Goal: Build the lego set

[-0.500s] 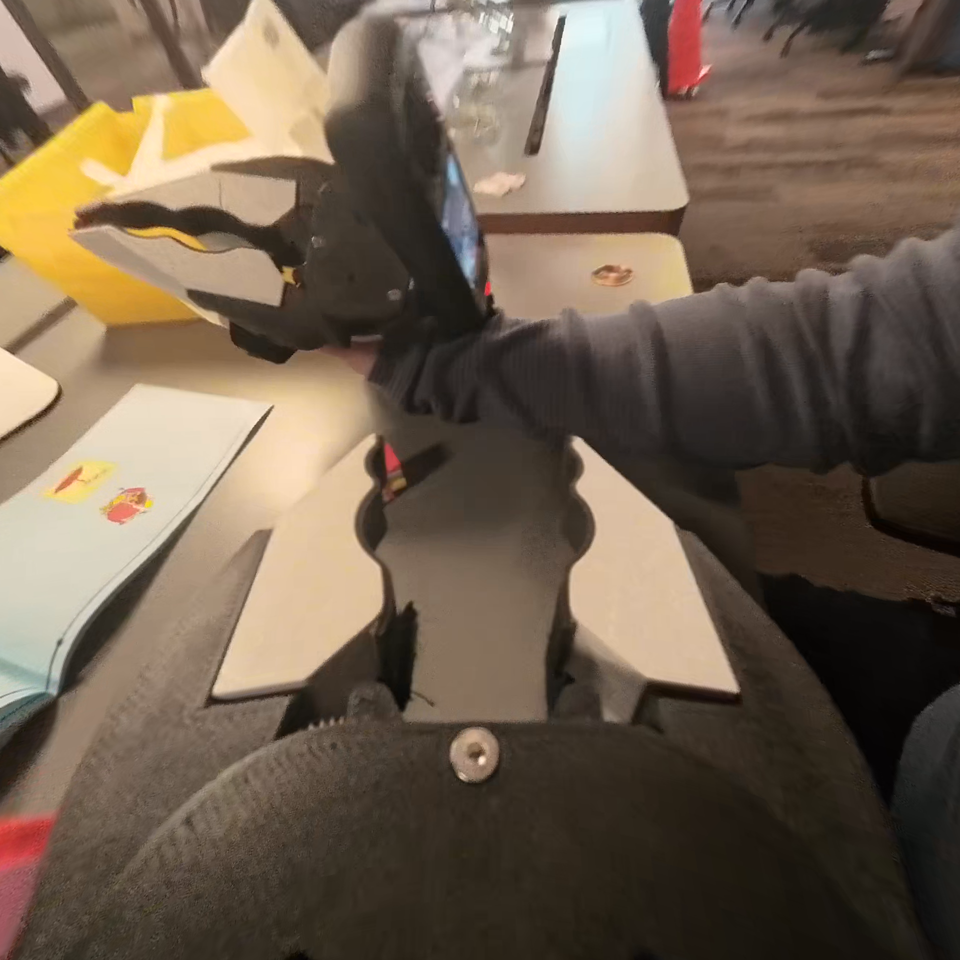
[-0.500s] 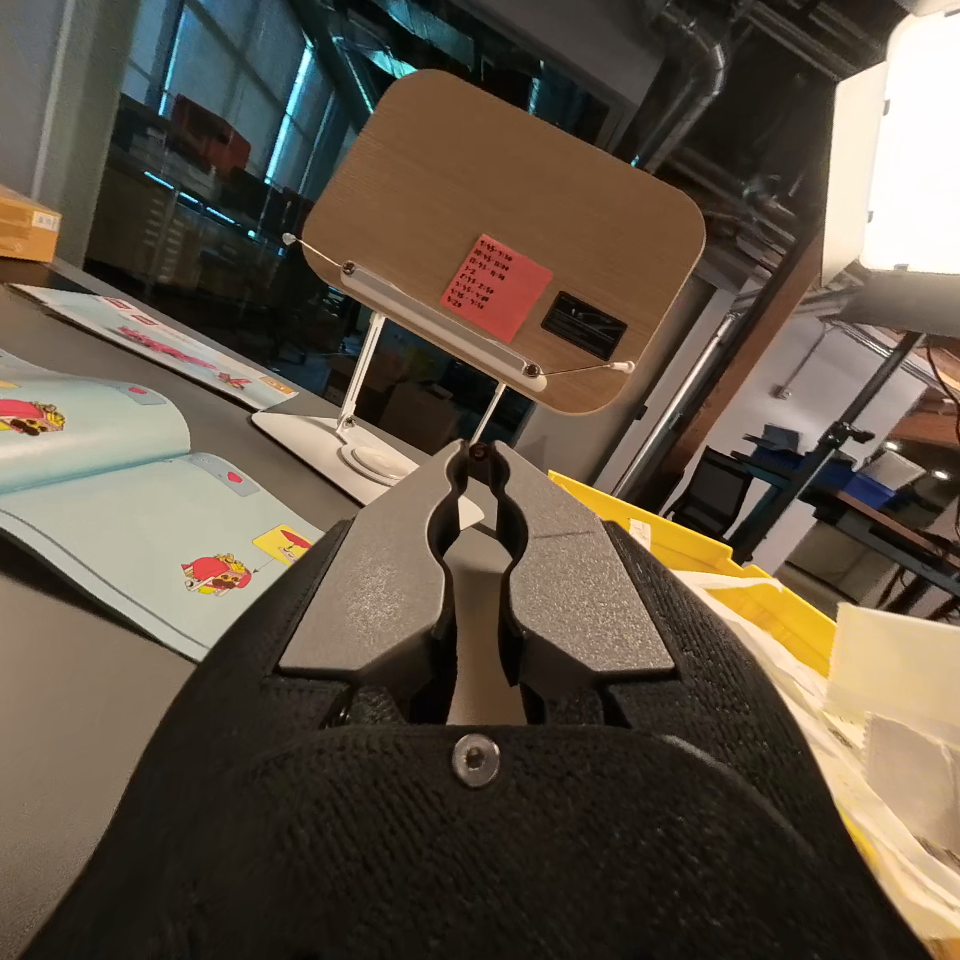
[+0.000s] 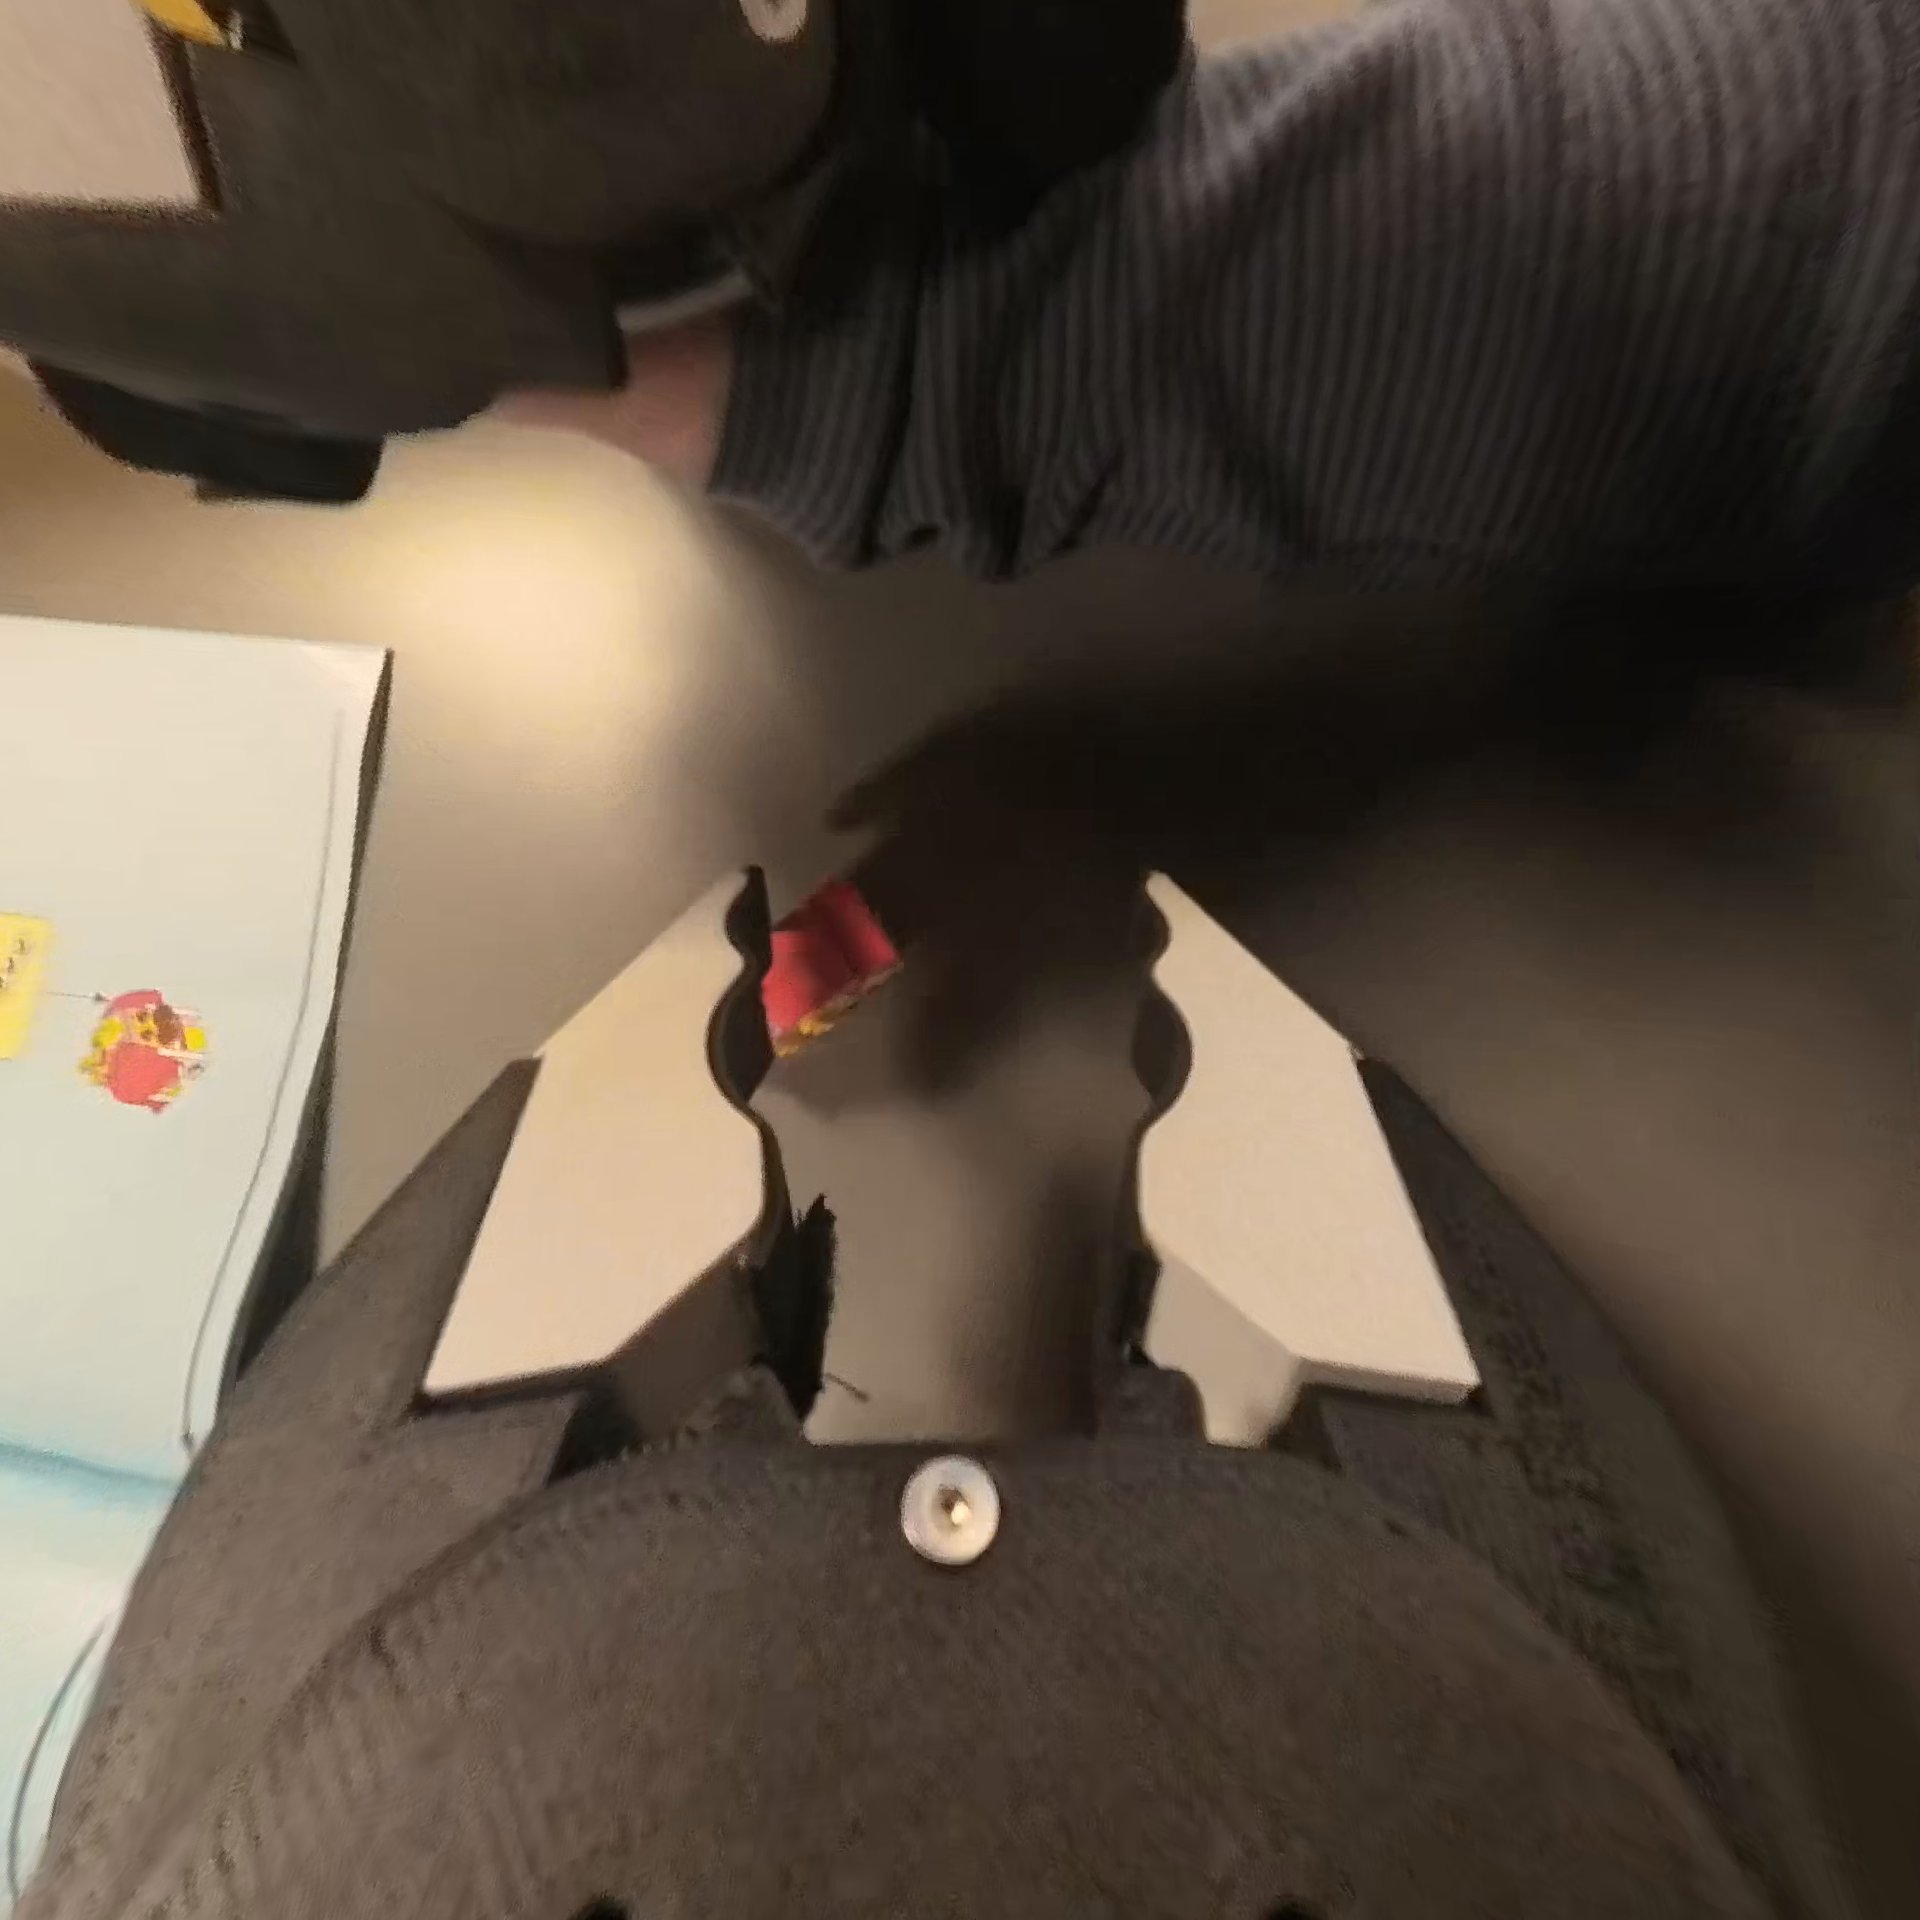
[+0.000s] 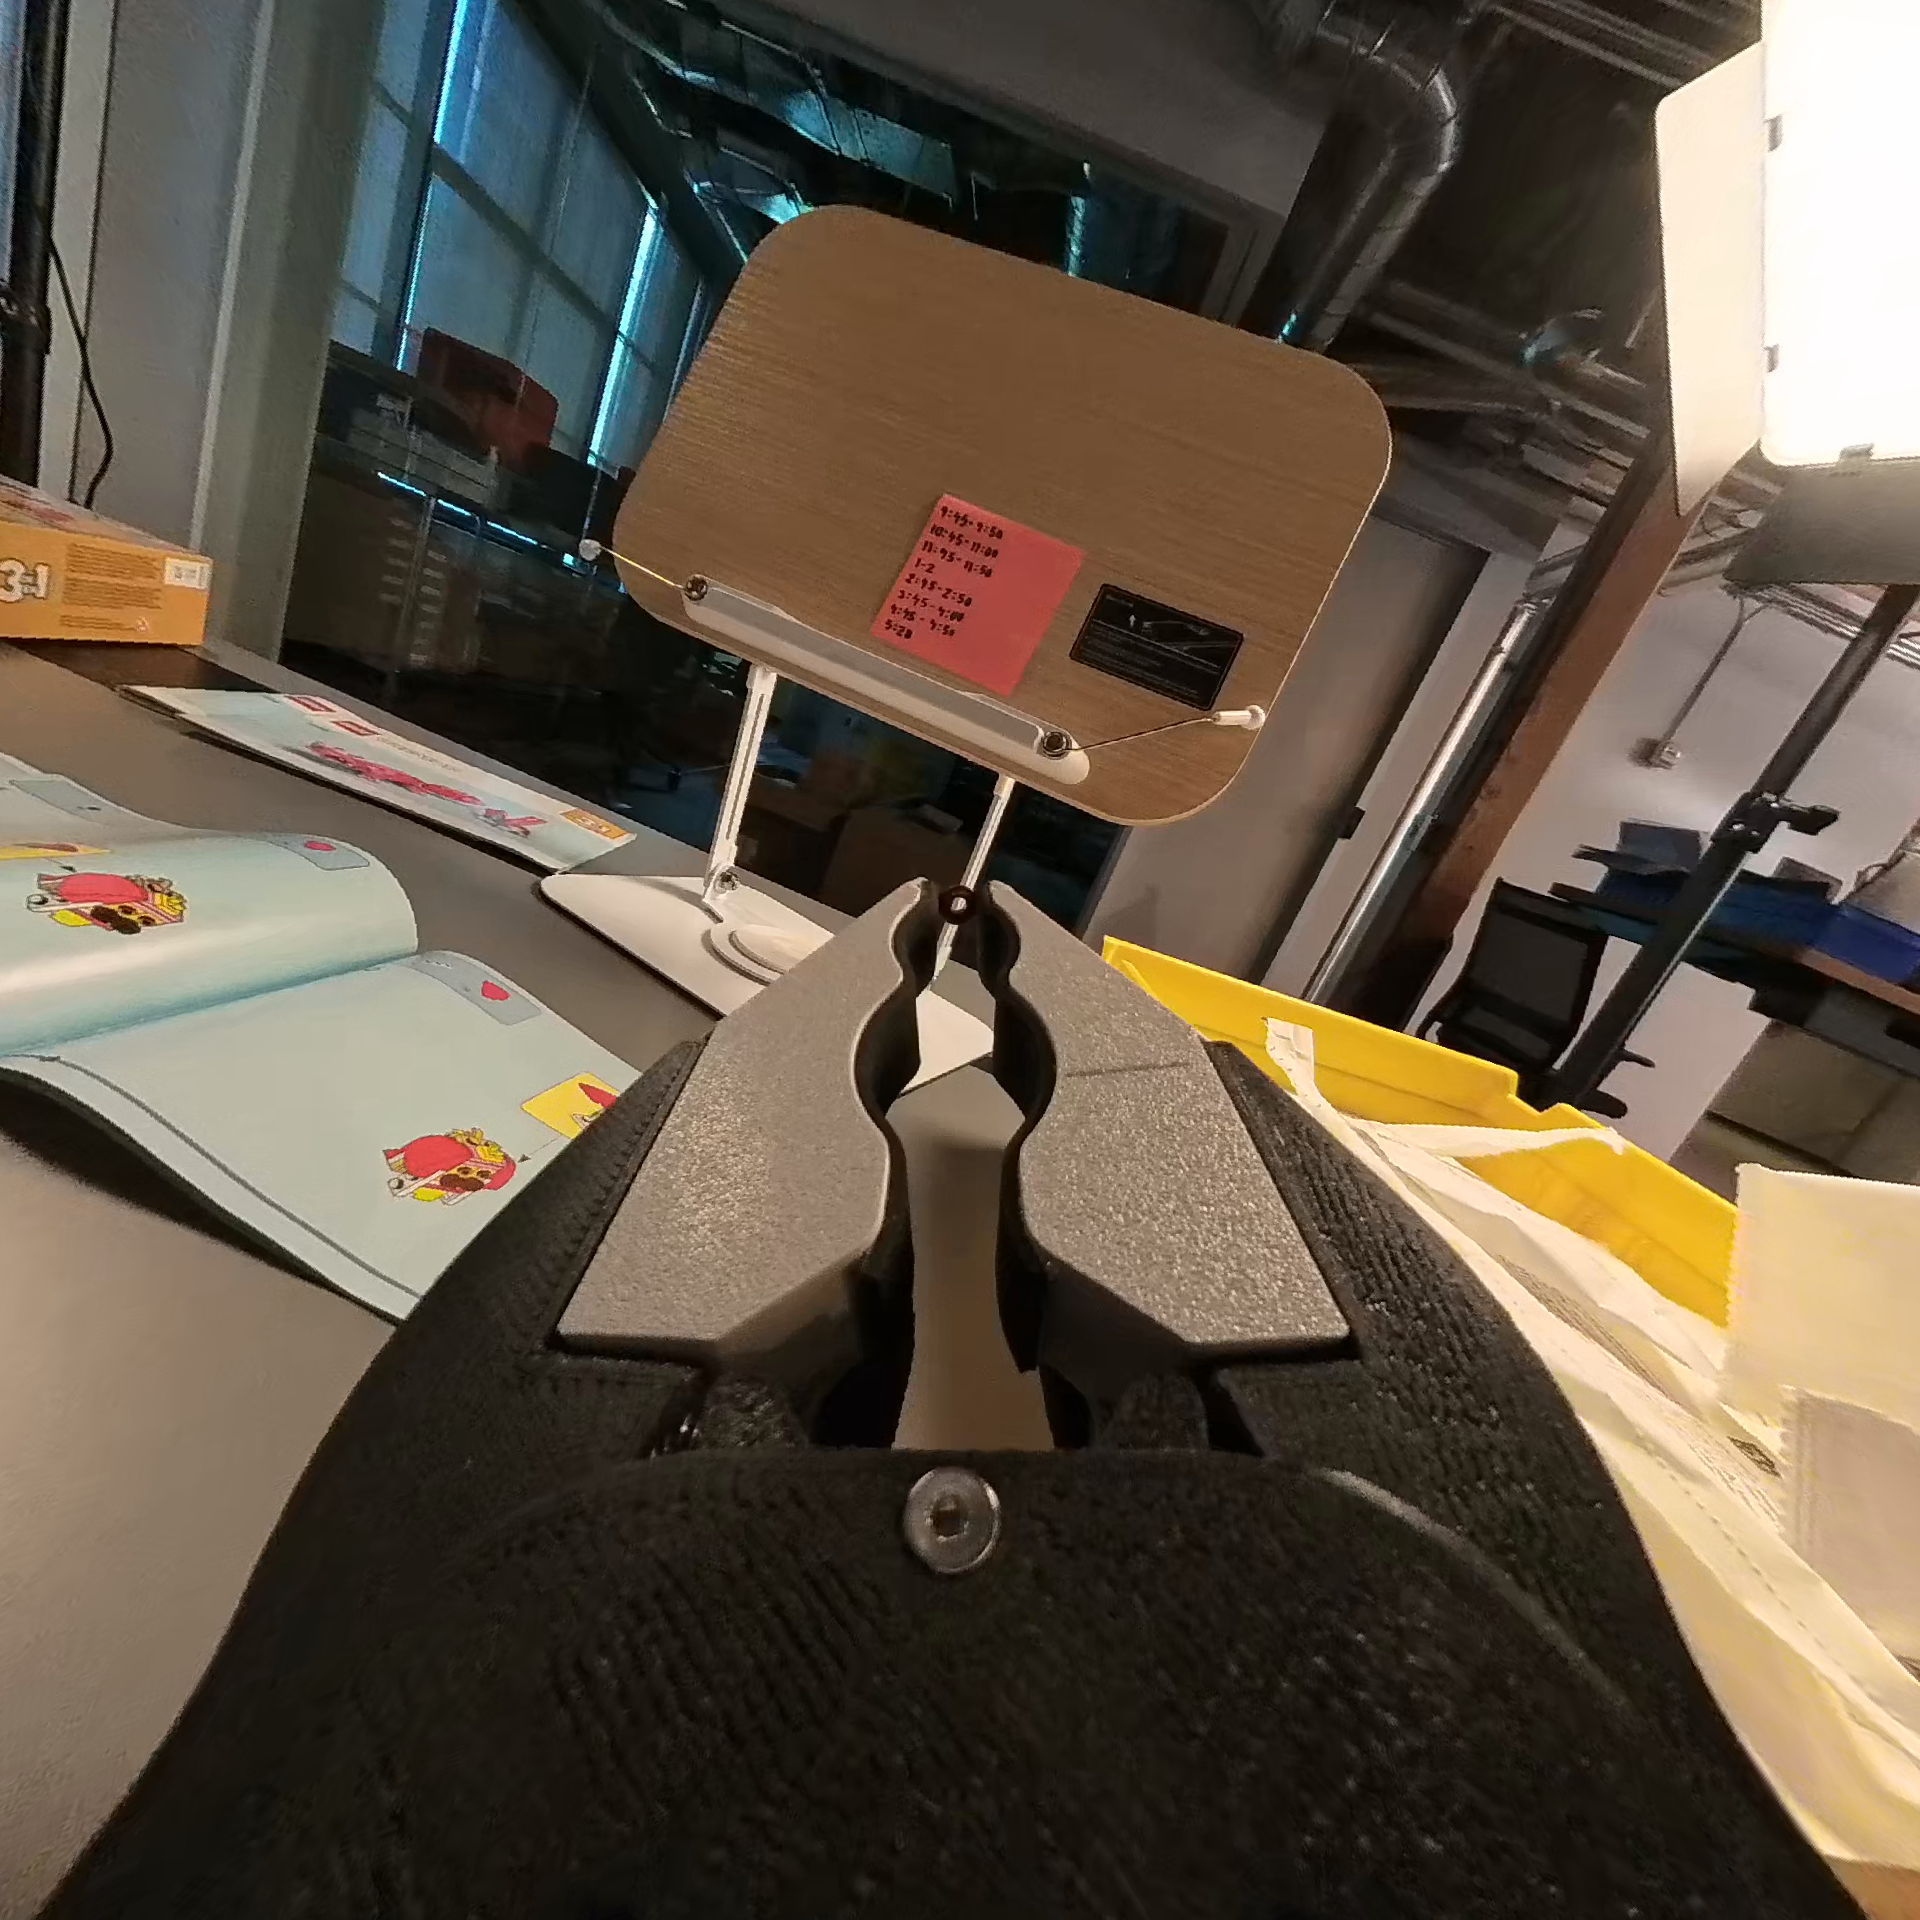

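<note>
Where the right gripper [image 4: 958,906] narrows to its tips, the fingers pinch a tiny black ring [image 4: 956,907]: light, rigid, easily dropped, best held across its rim. Beyond it stands a wooden book stand [image 4: 997,509]. Only the left wrist view shows the left gripper [image 3: 951,894] spread wide, a small red piece [image 3: 826,966] against its left finger above the table [image 3: 540,644].
</note>
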